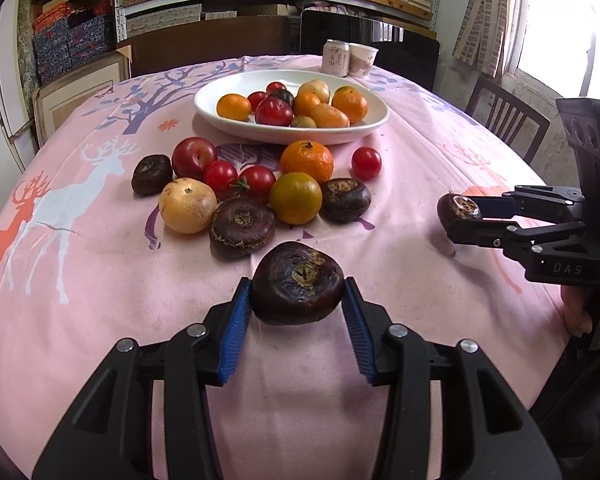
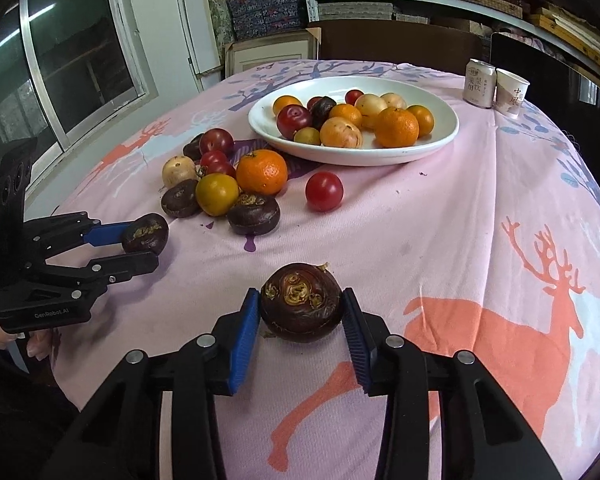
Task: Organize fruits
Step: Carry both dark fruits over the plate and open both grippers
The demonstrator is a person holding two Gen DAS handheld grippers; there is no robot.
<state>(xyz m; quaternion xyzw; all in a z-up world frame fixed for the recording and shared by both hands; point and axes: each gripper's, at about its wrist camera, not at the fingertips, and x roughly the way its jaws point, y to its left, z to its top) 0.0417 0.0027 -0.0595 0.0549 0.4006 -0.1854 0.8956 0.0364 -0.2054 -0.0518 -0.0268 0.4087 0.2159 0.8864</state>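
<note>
Each gripper is clamping one dark water chestnut between narrowed blue pads, left gripper holding its water chestnut, right gripper holding another, presumably for transfer to the white bowl beyond the loose fruit pile

Black grippers, ribbed blue fingers

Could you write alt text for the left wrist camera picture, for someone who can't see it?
The left gripper clamps a dark brown water chestnut between blue pads above a pink deer-print tablecloth. Beyond lie loose tomatoes, oranges and more chestnuts, then a white plate of fruit. At the right edge, the right gripper holds another chestnut.
</note>
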